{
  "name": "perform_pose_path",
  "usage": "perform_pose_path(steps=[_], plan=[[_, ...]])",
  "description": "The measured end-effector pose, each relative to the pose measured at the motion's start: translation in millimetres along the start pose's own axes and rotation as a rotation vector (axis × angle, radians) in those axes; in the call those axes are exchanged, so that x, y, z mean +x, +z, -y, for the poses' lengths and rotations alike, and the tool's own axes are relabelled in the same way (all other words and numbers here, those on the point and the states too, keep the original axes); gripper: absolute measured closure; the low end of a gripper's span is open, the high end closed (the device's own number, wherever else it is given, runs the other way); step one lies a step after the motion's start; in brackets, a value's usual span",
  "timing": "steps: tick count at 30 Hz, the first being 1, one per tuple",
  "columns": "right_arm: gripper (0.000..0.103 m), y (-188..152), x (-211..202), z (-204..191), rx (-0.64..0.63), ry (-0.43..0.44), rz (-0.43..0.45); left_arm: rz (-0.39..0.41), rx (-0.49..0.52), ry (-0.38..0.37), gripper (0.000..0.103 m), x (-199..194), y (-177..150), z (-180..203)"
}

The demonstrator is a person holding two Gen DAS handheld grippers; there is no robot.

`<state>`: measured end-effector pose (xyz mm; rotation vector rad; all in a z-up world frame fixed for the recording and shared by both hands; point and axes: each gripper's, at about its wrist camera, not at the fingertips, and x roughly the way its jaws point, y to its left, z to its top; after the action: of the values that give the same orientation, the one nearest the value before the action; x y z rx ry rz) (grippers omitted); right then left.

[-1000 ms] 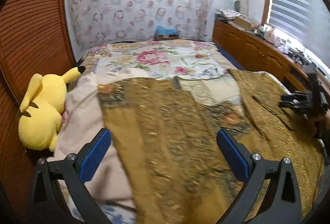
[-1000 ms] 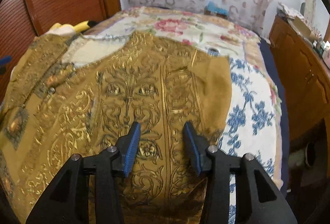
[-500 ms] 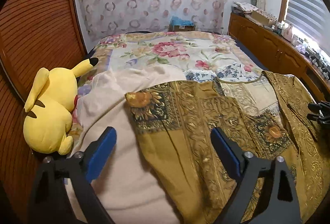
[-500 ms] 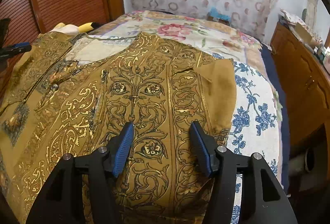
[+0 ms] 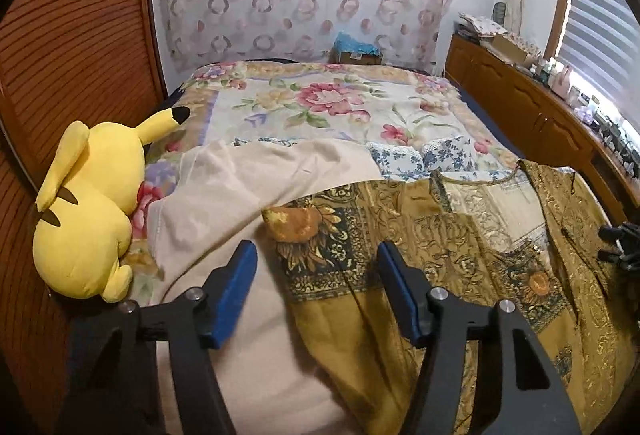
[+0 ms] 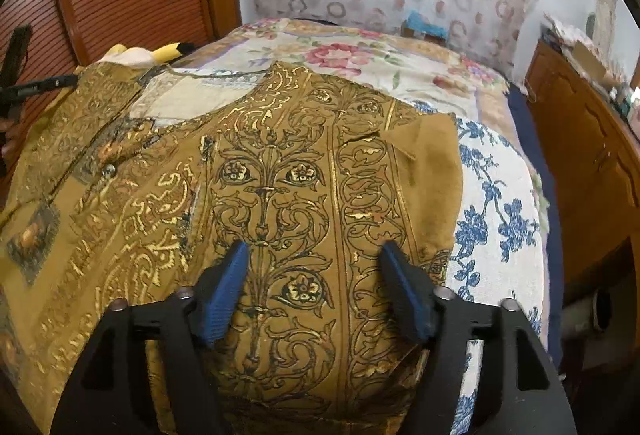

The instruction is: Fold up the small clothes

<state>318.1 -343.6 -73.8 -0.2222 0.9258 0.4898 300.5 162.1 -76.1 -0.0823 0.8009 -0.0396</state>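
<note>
- So there's a mustard-gold patterned garment [image 5: 436, 255] spread flat across the near part of the bed [image 5: 332, 103]. It's all gold scrollwork, with a couple of sunflower patches on it.
- The left gripper [image 5: 316, 263] hangs low over the garment's edge, right where the sunflower patch sits. Its jaws are closing, with that bit of cloth lying between the blue pads [image 5: 234, 291], but the pads aren't pressing on it.
- The right gripper [image 6: 314, 259] is over the other side of the garment [image 6: 280, 203], above the big scroll panel. Its jaws are opening and spread apart, cloth flat underneath, nothing pinched.
- You can spot each gripper from the other's camera, as a black bit at the frame's edge.
- A cream cloth [image 5: 240, 195] lies under the garment on its left side and sticks out toward the wall.
- A yellow plush toy [image 5: 88, 207] sits at the left edge of the bed, against the wooden slatted panel [image 5: 72, 47].
- The floral bedspread covers the far half, and a blue-flowered white fabric [image 6: 496, 219] peeks out beside the garment on the right.
- A wooden cabinet [image 5: 532, 107] runs along the right wall under the window blinds.
</note>
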Motion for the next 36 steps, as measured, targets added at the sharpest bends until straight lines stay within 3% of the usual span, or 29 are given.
perform_pose_path(steps=[12, 14, 17, 22, 24, 27, 35, 36], plan=[[0.025, 38, -2, 55, 0.076, -0.072, 0.044, -0.019, -0.027, 0.002, 0.041, 13, -8, -5], [0.025, 43, 7, 67, 0.078, -0.114, 0.035, -0.019, -0.029, 0.0, 0.041, 13, -9, -5], [0.026, 46, 19, 81, 0.103, -0.108, 0.01, -0.02, -0.027, 0.001, 0.041, 14, -9, -6], [0.038, 46, 32, 81, 0.084, -0.09, -0.011, -0.013, -0.021, -0.005, 0.041, 13, -10, -5], [0.039, 43, 33, 74, 0.048, -0.107, 0.001, -0.004, -0.019, -0.029, 0.052, 10, -11, -4], [0.04, 39, 32, 73, 0.056, -0.098, 0.018, 0.007, -0.017, -0.044, 0.058, 7, -8, -4], [0.042, 36, 32, 74, 0.049, -0.098, 0.031, 0.003, -0.029, -0.014, 0.059, 9, -3, -5], [0.044, 36, 32, 73, 0.047, -0.099, 0.031, 0.008, -0.024, -0.018, 0.07, 8, -3, -4]])
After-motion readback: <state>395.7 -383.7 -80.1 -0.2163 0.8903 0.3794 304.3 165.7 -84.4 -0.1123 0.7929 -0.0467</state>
